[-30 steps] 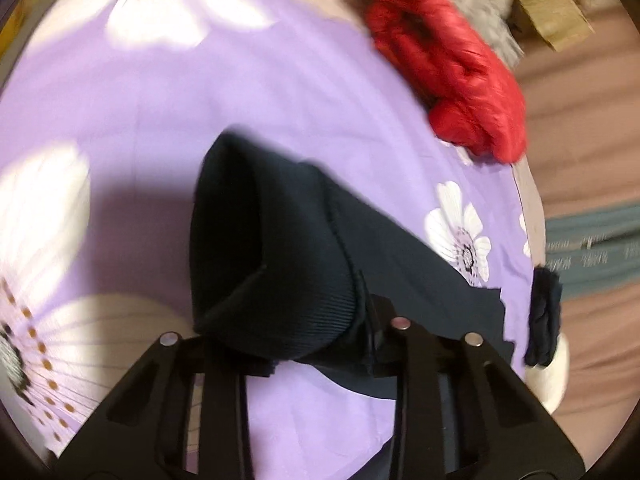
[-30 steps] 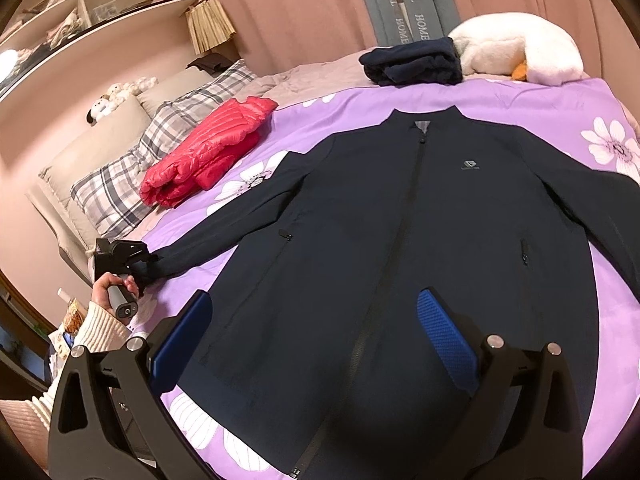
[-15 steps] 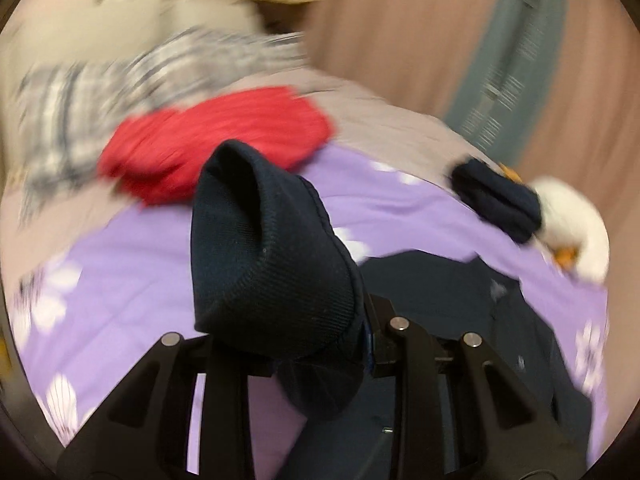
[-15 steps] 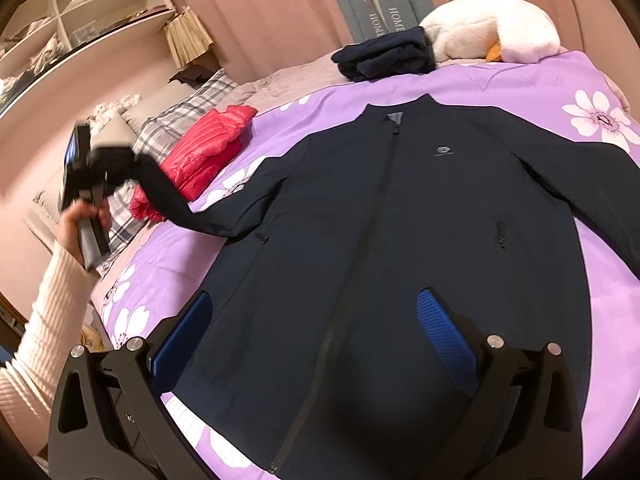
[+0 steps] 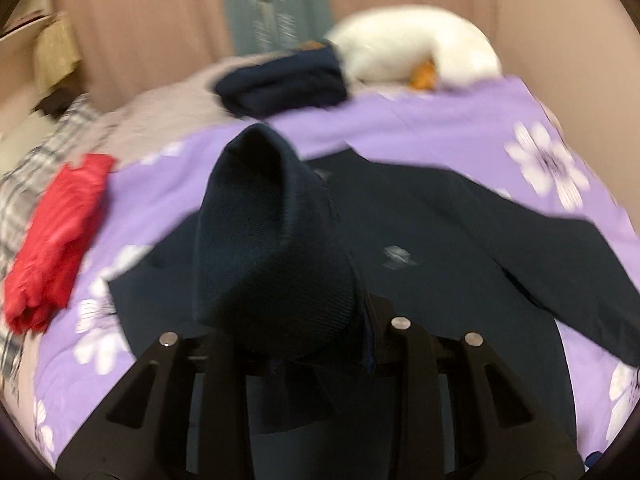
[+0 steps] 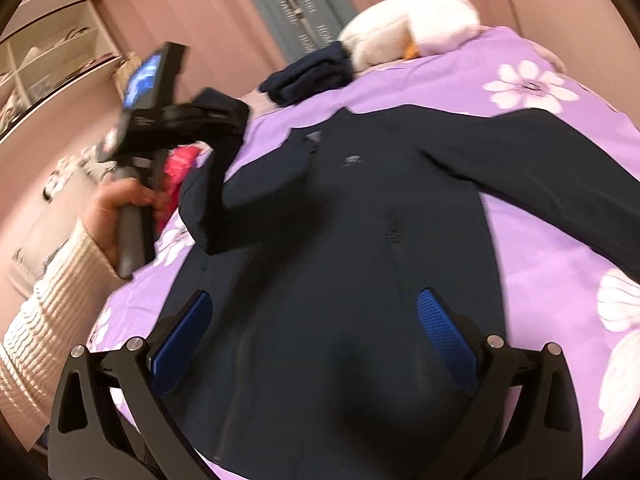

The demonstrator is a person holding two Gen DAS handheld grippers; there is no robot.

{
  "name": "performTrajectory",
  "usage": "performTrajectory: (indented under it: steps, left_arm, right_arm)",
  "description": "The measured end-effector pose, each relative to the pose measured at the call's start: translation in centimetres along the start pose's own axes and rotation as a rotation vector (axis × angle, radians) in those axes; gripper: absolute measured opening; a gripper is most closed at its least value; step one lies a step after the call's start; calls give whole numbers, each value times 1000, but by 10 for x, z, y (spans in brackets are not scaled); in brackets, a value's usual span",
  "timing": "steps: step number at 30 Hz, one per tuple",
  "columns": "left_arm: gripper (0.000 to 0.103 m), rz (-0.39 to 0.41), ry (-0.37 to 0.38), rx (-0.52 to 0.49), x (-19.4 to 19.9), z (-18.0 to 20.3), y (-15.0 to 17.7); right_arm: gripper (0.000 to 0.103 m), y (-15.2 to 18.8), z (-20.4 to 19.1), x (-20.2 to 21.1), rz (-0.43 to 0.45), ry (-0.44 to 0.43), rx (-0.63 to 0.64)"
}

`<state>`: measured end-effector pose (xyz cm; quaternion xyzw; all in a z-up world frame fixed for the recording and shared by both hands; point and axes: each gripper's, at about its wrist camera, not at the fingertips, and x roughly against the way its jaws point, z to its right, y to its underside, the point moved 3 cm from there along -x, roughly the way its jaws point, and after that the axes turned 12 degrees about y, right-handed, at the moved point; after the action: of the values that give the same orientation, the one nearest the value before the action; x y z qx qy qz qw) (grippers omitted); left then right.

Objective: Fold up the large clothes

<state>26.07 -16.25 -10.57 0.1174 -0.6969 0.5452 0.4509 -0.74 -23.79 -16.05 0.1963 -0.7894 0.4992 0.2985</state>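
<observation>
Navy jacket [image 6: 340, 240] lies zipped and flat on the bed [image 6: 540, 128]. Your left gripper [image 5: 288, 344] grips its cuff [image 5: 268, 240], fingers easing apart, sleeve lifted over the chest. Right gripper [image 6: 316, 336] hangs spread and empty. Folding has barely begun; the other sleeve and body remain.

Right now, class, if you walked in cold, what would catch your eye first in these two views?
First, the dark navy jacket spread across the purple flowered bedspread. Its sleeve cuff is lifted over the jacket's body between the left gripper's jaws, which are opening slightly. Next, the red puffer jacket at the left edge and the white plush toy at the far end.
</observation>
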Motion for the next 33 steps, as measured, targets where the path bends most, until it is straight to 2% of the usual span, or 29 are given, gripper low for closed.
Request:
performTrajectory:
  steps: [3, 5, 7, 10, 11, 13, 17, 20, 24, 27, 30, 32, 33]
  left_arm:
    - [41, -82, 56, -13, -39, 25, 10]
    - [75, -98, 102, 12, -47, 30, 19]
    - [85, -83, 148, 50, -45, 26, 22]
    - [86, -54, 224, 109, -27, 3, 30]
    - [89, -22, 253, 144, -14, -16, 37]
    - [91, 11, 257, 206, -1, -48, 51]
    - [91, 28, 222, 441, 11, -155, 93]
    - [91, 23, 226, 587, 11, -212, 130]
    - [91, 18, 304, 741, -2, -255, 155]
    - [91, 28, 376, 836, -24, -268, 157]
    - [91, 39, 455, 946, -51, -276, 158]
    - [91, 72, 477, 995, -60, -283, 156]
    - [91, 102, 495, 1017, -64, -287, 151]
  right_arm:
    - [102, 2, 17, 0, -4, 26, -22]
    - [102, 3, 22, -2, -10, 33, -34]
    - [102, 3, 22, -7, -22, 36, -45]
    - [102, -4, 25, -19, -47, 22, -50]
    - [102, -7, 24, -23, -56, 15, -50]
    - [102, -11, 21, -30, -69, -8, -48]
    - [102, -29, 15, -55, -100, -54, -52]
    - [102, -49, 7, -82, -116, -70, -53]
    - [102, -79, 7, -127, -140, -45, -105]
    - [102, -100, 10, -158, -155, -9, -145]
    - [102, -112, 15, -189, -211, -9, -195]
    - [101, -116, 18, -206, -251, -23, -221]
    - [98, -117, 18, -210, -257, -25, -222]
